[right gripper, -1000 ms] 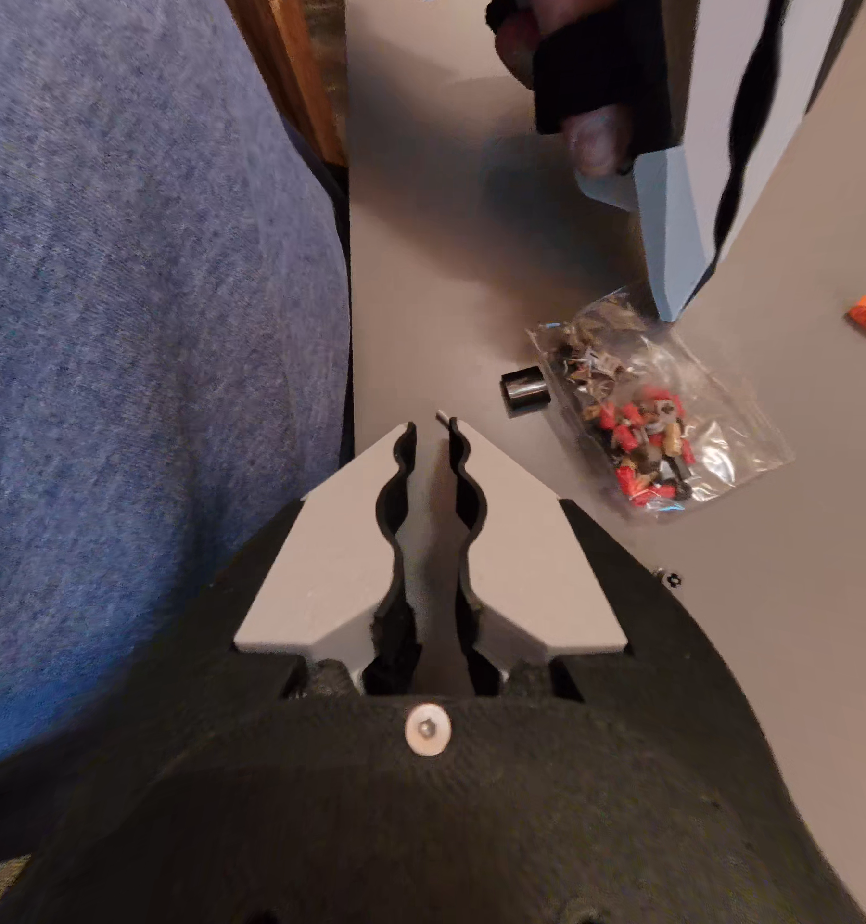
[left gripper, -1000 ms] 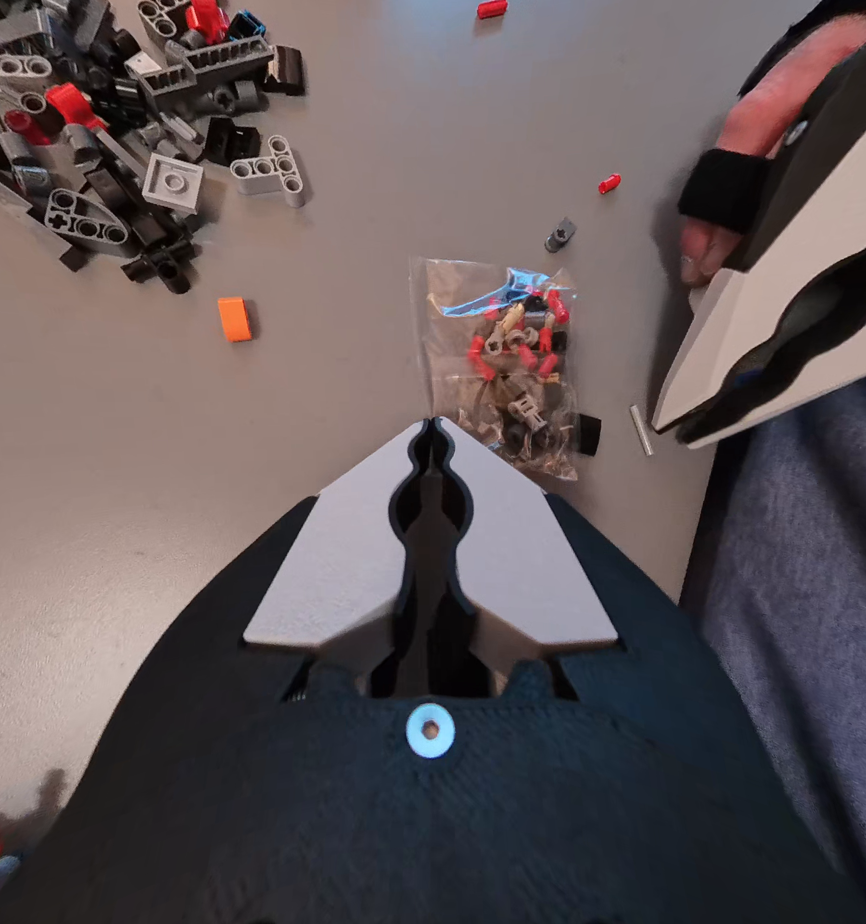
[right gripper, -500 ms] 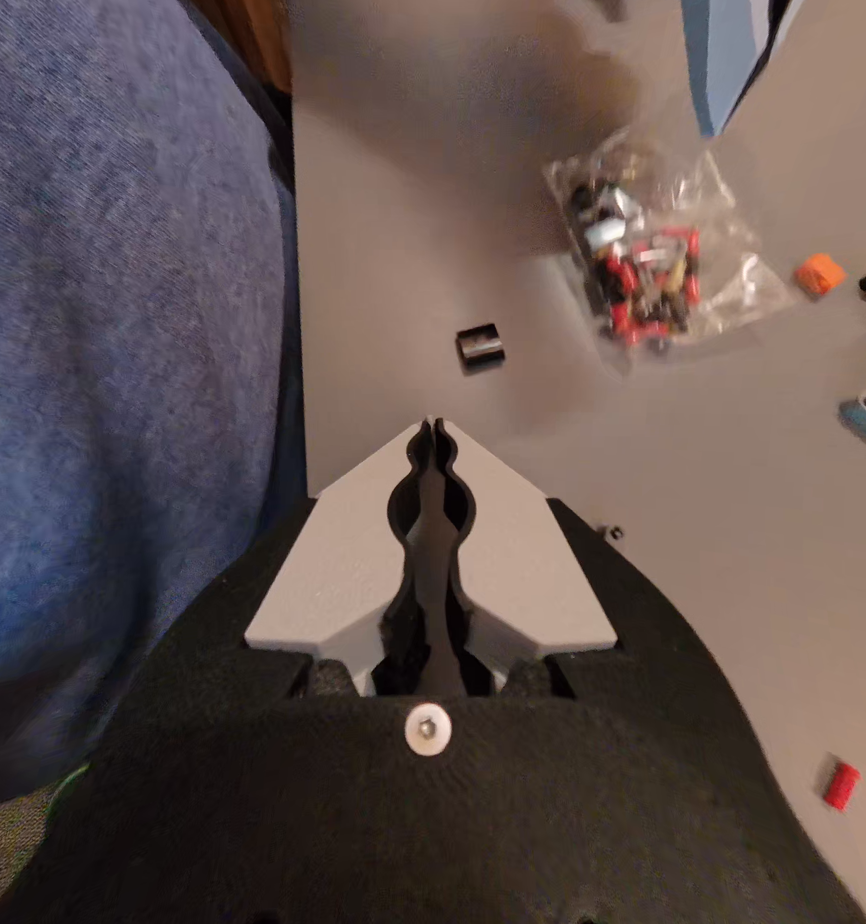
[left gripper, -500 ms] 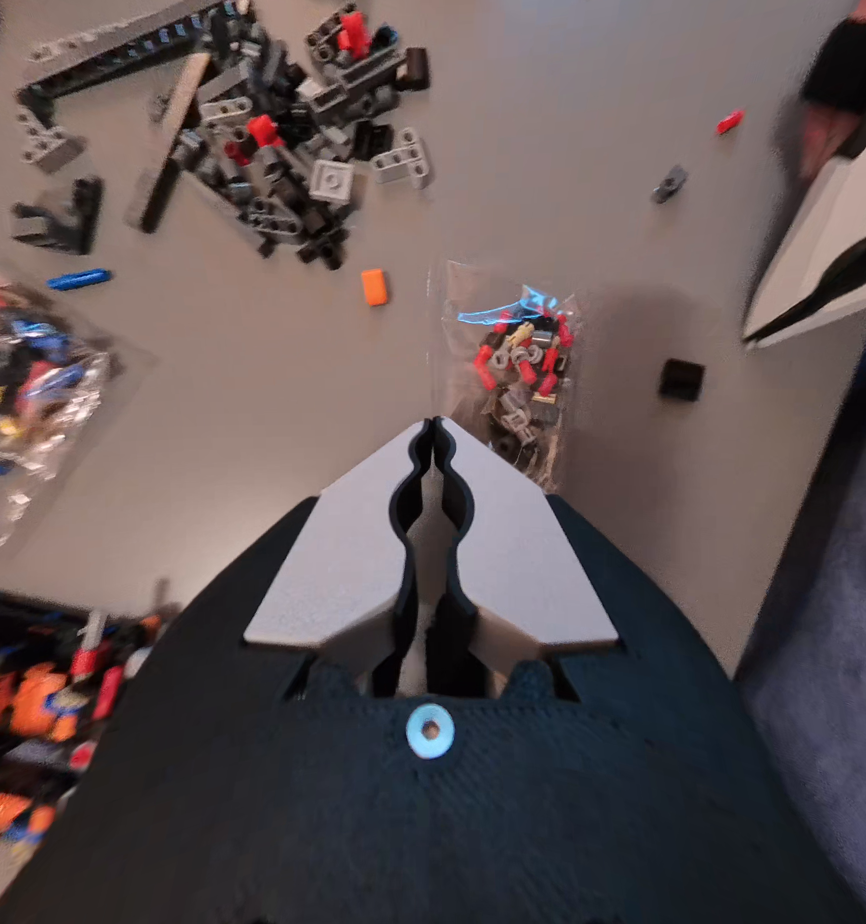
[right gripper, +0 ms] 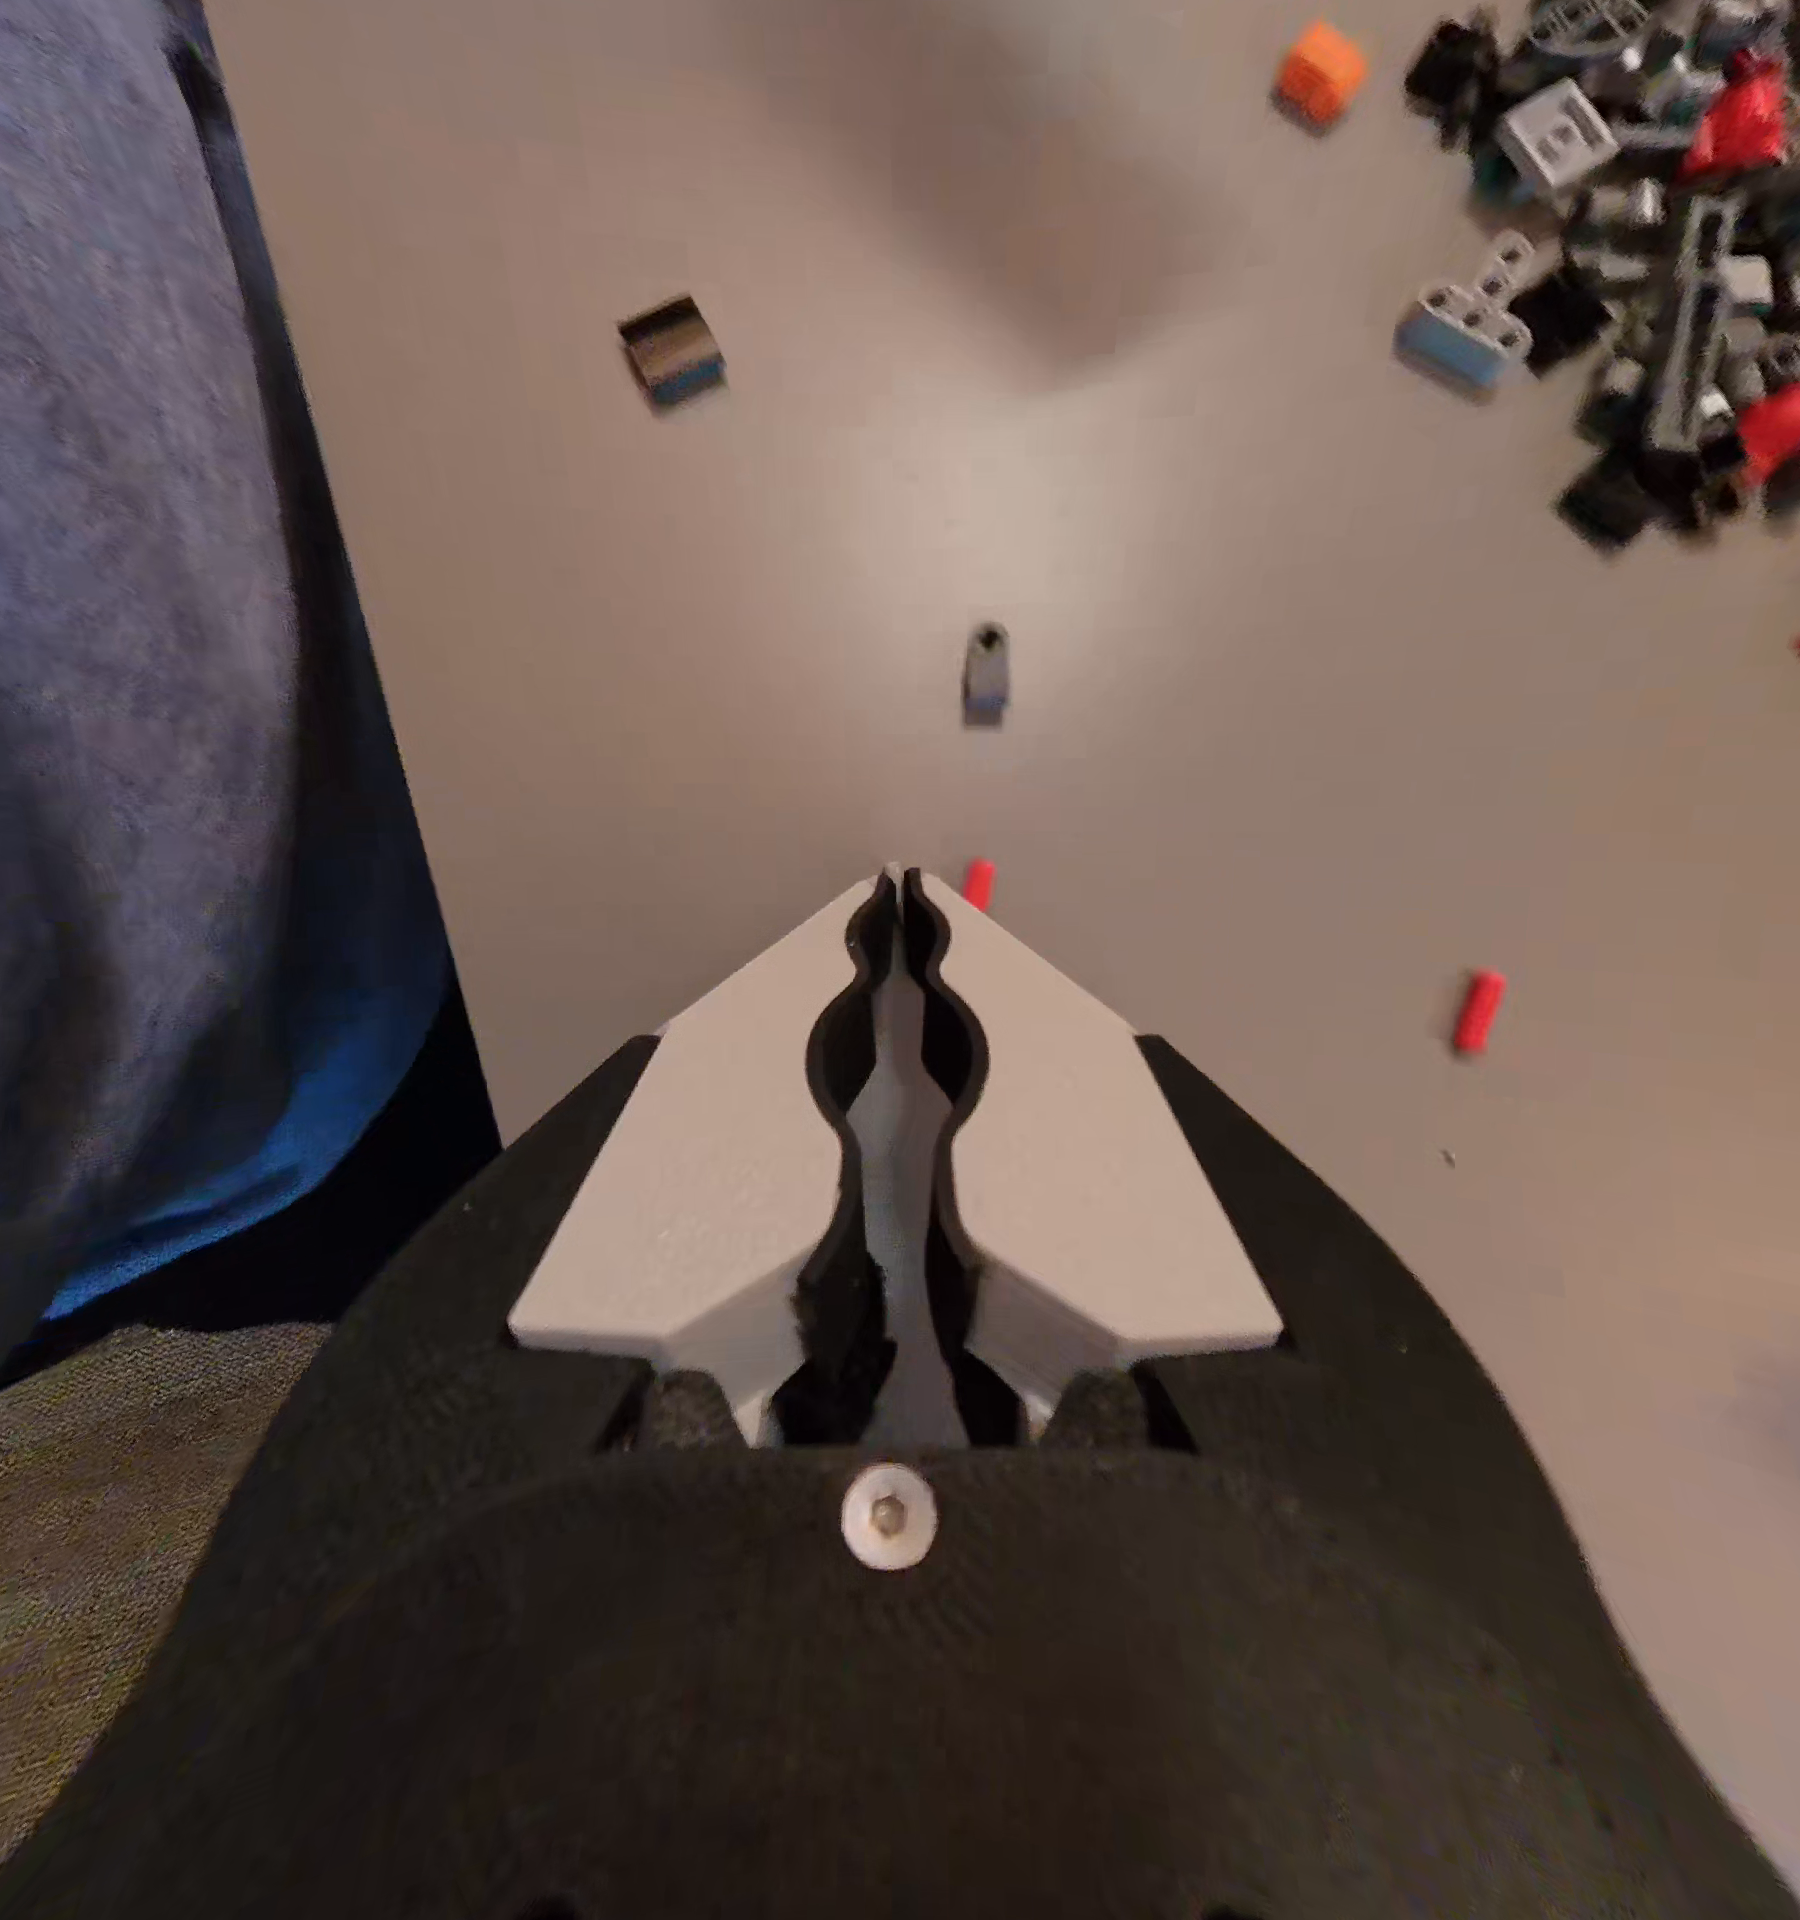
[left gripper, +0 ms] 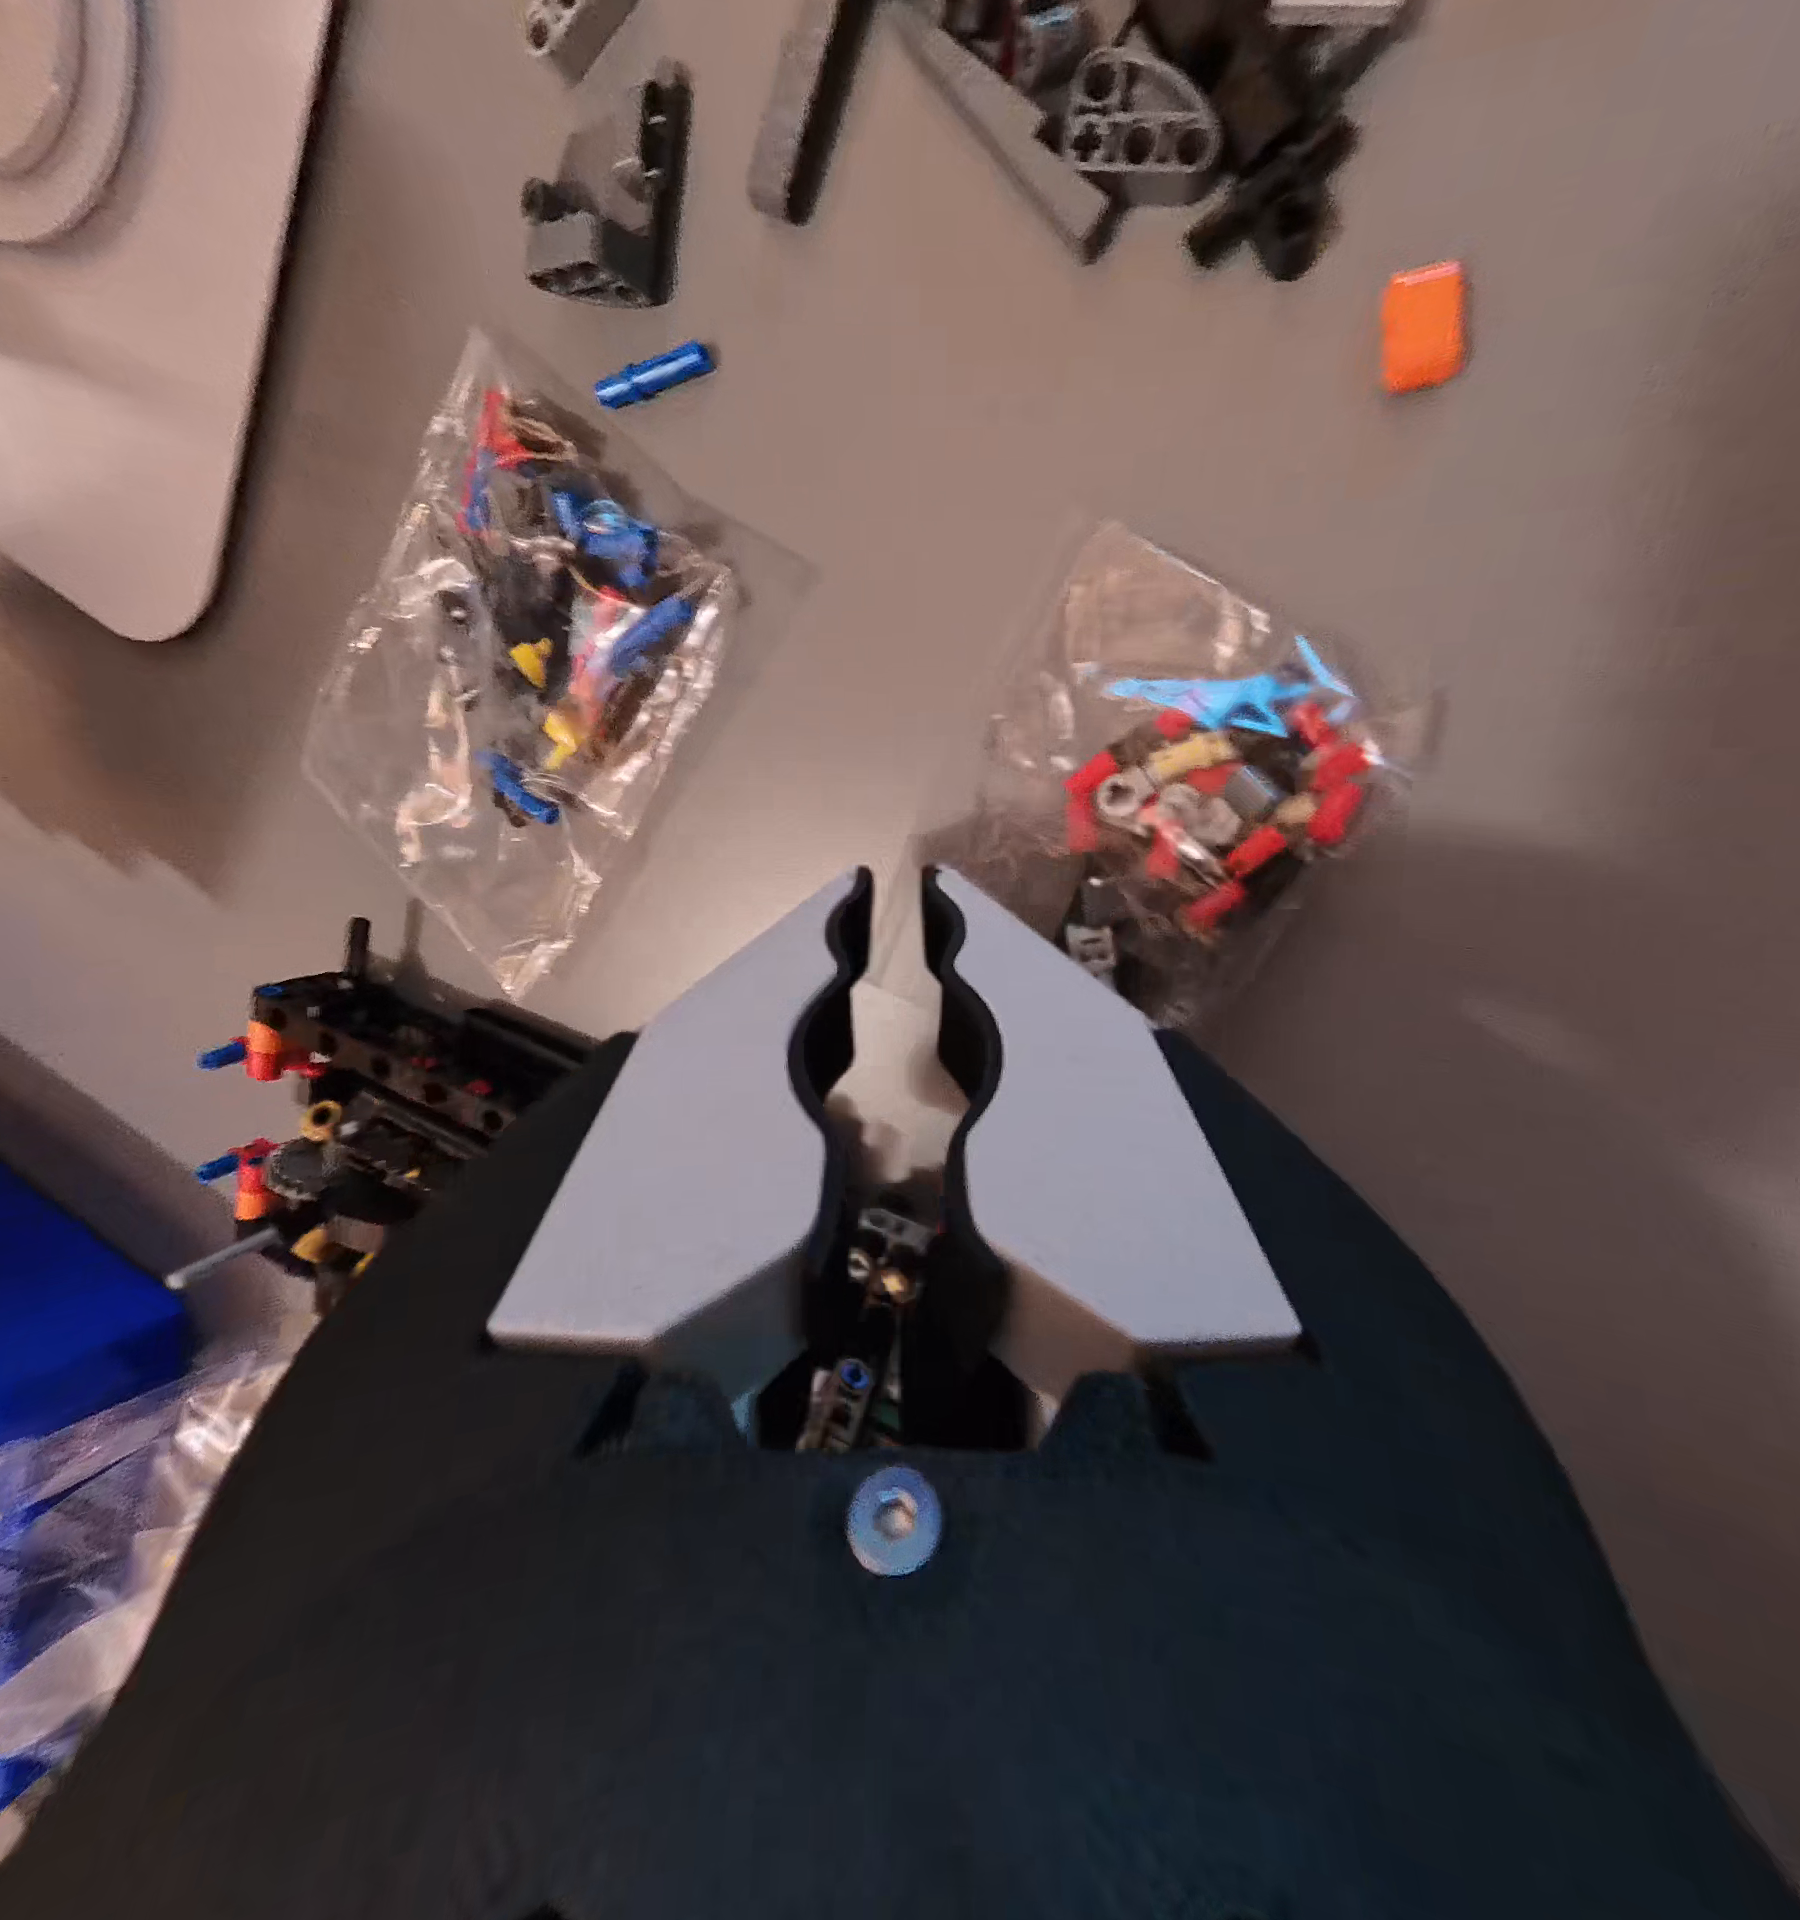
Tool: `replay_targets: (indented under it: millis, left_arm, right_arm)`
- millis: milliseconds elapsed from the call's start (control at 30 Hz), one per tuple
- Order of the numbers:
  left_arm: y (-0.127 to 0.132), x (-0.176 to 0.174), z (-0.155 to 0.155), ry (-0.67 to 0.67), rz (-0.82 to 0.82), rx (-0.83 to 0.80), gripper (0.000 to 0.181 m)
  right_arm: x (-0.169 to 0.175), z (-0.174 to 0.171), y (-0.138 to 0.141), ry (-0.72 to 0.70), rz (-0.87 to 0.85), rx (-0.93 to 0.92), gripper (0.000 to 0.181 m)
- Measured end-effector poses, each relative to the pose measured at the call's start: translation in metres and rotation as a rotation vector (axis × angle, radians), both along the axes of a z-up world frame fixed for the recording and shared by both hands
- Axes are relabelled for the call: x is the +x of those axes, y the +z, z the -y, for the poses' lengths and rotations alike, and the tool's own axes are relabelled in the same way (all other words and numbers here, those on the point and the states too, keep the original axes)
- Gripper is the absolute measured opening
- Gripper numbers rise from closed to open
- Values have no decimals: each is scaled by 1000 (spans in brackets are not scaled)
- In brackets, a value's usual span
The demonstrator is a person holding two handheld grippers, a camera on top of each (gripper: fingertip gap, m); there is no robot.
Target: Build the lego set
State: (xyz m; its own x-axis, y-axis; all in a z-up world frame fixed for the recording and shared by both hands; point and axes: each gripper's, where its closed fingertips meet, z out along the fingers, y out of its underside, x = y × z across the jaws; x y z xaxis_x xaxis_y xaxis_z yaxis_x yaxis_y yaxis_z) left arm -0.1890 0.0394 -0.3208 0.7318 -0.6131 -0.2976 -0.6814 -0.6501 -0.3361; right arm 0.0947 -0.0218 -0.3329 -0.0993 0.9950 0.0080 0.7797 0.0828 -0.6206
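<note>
While the left gripper [left gripper: 894, 883] gapes narrowly and the right gripper [right gripper: 896, 878] is pinched, the crinkly, slippery bag [left gripper: 1202, 774] at two o'clock wants a corner grip.

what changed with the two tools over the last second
The right tool closed on the small grey pin at the table edge and lifted it away; a sliver shows at its tips, and it now looks over other loose pieces. The left tool swung left, to over the partly built model, and its jaws parted slightly. The bag of red pieces and the orange piece stayed put.
</note>
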Motion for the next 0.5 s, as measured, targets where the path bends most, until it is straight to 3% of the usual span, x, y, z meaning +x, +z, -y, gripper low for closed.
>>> replay_targets:
  millis: [33, 267, 367, 500]
  left_arm:
    - [3, -2, -5, 7, -10, 25, 14]
    - [37, 7, -13, 24, 18, 153, 39]
    - [49, 32, -5, -25, 75, 195, 37]
    - [46, 78, 16, -125, 158, 179, 35]
  right_arm:
    - [7, -5, 0, -14, 4, -2, 0]
    - [46, -35, 0, -95, 8, -20, 0]
    - [53, -45, 0, -124, -6, -21, 0]
    - [54, -56, 0, -151, -7, -3, 0]
